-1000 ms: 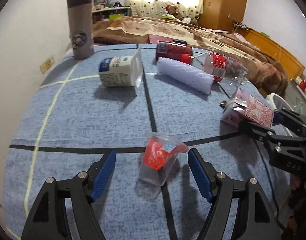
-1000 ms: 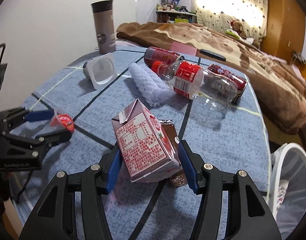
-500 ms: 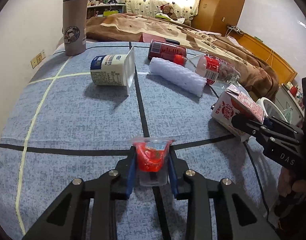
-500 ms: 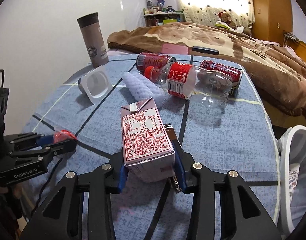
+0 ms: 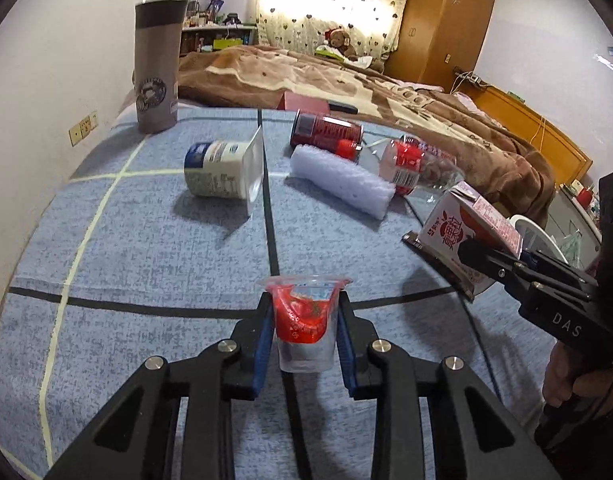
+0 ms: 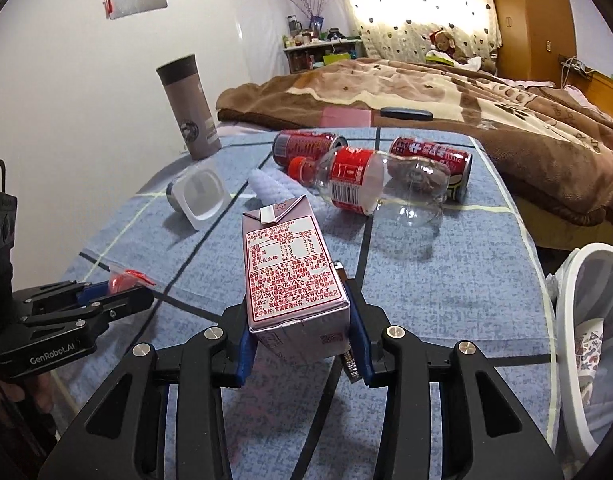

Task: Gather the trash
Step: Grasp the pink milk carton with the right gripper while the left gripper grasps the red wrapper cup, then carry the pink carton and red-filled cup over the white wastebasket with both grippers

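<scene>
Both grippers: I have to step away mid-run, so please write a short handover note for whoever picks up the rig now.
Left gripper: jaws shut on the small clear jelly cup, held above the blue tablecloth.
Right gripper: jaws shut on the milk carton, with a dark flat wrapper pinched beside it.
White bin: off the table's right edge, liner already holding some trash.
Done: both pieces gripped.
Left: drop both in the bin, then collect the yogurt tub, foam sleeve, plastic bottle and two red cans. The grey tumbler stands upright; probably not trash.
</scene>
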The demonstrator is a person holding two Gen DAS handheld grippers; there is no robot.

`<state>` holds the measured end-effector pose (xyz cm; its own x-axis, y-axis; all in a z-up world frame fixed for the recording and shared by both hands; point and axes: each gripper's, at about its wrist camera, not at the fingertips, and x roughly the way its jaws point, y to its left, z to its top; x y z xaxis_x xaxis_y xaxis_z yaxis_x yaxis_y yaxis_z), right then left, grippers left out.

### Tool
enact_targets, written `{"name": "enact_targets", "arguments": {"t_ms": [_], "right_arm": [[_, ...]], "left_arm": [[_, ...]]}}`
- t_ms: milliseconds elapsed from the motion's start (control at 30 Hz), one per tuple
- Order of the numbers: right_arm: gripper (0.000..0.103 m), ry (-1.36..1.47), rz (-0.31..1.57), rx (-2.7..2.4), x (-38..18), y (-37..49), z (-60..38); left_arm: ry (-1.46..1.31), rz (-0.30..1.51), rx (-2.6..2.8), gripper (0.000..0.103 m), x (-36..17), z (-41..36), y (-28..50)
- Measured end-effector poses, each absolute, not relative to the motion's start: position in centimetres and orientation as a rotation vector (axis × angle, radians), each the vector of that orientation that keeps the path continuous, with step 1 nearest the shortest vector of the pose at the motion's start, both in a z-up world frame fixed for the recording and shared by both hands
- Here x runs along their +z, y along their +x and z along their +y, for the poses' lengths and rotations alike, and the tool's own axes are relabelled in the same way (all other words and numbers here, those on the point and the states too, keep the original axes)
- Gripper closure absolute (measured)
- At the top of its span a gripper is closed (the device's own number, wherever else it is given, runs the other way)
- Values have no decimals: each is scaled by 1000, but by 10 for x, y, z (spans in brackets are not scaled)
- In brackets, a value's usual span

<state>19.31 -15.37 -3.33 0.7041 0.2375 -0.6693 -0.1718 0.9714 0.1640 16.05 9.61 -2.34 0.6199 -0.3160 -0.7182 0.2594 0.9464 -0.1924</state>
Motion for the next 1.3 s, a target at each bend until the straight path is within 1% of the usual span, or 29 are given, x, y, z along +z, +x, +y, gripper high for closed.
{"name": "enact_targets", "arguments": {"t_ms": [667,1033,1300], "right_arm": [[62,185,650,154,-9,171,-210],[62,229,599,40,0,153,-259],[62,249,575,-41,2,135,-296]], "left_arm": [[-63,765,-403,73,10,43,155],[-27,748,-510,73,25,-18,155],[16,734,-598,73,33,-77,152]]}}
